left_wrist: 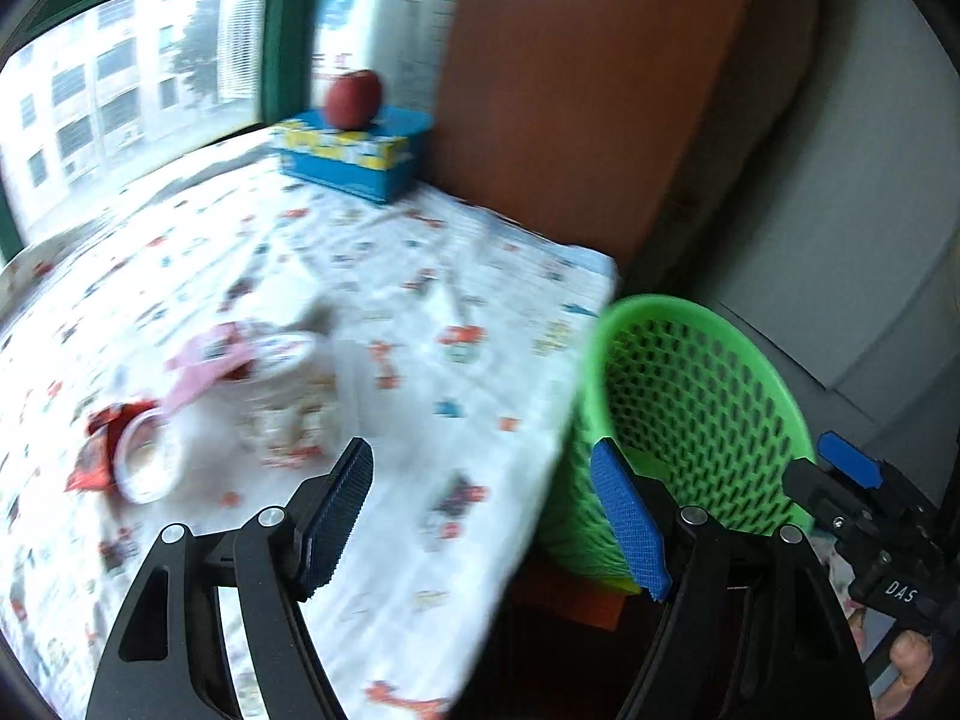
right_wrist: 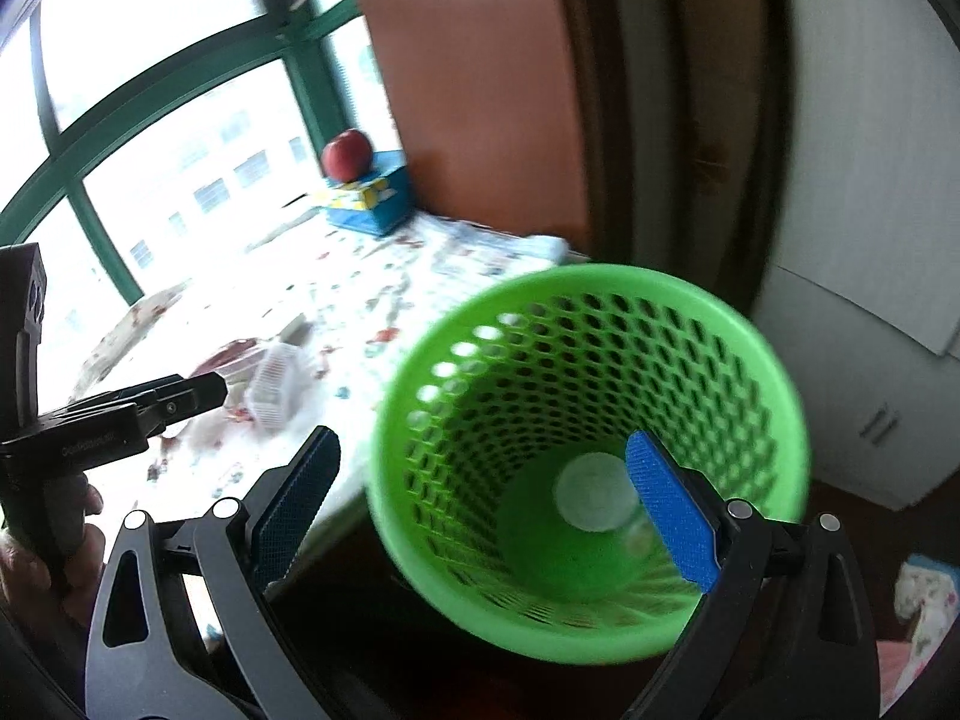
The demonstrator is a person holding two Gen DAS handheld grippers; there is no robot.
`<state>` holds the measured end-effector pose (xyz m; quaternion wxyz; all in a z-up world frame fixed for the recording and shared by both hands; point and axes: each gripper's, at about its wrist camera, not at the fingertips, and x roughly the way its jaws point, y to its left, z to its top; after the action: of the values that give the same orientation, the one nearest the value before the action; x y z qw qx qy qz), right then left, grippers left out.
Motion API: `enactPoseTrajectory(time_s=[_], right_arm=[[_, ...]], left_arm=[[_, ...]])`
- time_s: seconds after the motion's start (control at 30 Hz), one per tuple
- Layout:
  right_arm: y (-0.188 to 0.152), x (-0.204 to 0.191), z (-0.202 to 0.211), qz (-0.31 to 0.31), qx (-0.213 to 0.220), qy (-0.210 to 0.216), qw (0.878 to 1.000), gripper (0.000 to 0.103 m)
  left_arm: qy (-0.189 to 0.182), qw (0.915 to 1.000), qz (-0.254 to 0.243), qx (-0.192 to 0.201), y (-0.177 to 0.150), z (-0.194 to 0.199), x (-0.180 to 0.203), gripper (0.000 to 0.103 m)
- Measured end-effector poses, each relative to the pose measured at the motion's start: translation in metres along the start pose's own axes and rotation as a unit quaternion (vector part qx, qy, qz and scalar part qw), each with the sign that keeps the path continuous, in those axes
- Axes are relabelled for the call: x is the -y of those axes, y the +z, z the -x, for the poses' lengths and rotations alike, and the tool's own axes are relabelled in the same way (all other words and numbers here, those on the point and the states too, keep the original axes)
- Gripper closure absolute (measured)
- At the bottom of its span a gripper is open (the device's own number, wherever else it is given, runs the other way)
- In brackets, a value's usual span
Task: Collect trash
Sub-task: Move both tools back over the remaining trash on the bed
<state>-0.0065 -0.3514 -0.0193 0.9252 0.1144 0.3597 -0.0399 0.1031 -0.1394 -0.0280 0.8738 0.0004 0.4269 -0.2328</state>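
Left gripper [left_wrist: 483, 519] spread open above the edge of the table [left_wrist: 420, 312], nothing between its blue pads. Right gripper [right_wrist: 483, 516] also spread wide, its right pad over the mouth of the green mesh bin [right_wrist: 591, 456], its left pad outside the rim – no pad pressing on anything, as far as the blur allows. Bin standing just beside the table's edge, lower than the tabletop, with a pale round thing [right_wrist: 594, 495] lying on its bottom. Trash on the patterned tablecloth, left of the bin and well apart from it – a white cup [left_wrist: 282, 402] on its side with a pink wrapper [left_wrist: 207, 369] touching it, and just beside these a red packet [left_wrist: 99, 456] and a round lid [left_wrist: 147, 462]. Farther back, by the window [left_wrist: 120, 90], a red apple [left_wrist: 354, 97] on top of a blue box [left_wrist: 354, 159].
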Motion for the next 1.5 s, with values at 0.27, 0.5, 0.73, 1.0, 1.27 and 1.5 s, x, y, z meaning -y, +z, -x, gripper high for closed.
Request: enactPoseTrajectory(time_s=[0.27, 0.5, 0.73, 1.0, 1.27, 1.5], right_arm=[[0.006, -0.052, -0.029, 0.041, -0.018, 0.039, 0.998, 0.008], [0.002, -0.095, -0.063, 0.074, -0.047, 0.070, 0.994, 0.008], [-0.004, -0.125, -0.100, 0.088, -0.078, 0.103, 0.988, 0.013], [0.007, -0.133, -0.140, 0.037, -0.115, 0.146, 0.982, 0.027], [0.013, -0.141, -0.177, 0.021, -0.144, 0.152, 0.978, 0.039], [0.010, -0.143, -0.187, 0.013, -0.154, 0.153, 0.976, 0.047]], left_arm=[[0.056, 0.9962, 0.065, 0.016, -0.009, 0.025, -0.077, 0.031], [0.085, 0.9887, 0.120, 0.028, -0.019, 0.045, -0.133, 0.031], [0.104, 0.9815, 0.158, 0.031, -0.034, 0.057, -0.175, 0.031], [0.119, 0.9769, 0.177, 0.018, -0.047, 0.054, -0.202, 0.031], [0.106, 0.9833, 0.147, -0.008, -0.051, 0.027, -0.200, 0.031], [0.081, 0.9919, 0.097, -0.018, -0.035, -0.005, -0.187, 0.031]])
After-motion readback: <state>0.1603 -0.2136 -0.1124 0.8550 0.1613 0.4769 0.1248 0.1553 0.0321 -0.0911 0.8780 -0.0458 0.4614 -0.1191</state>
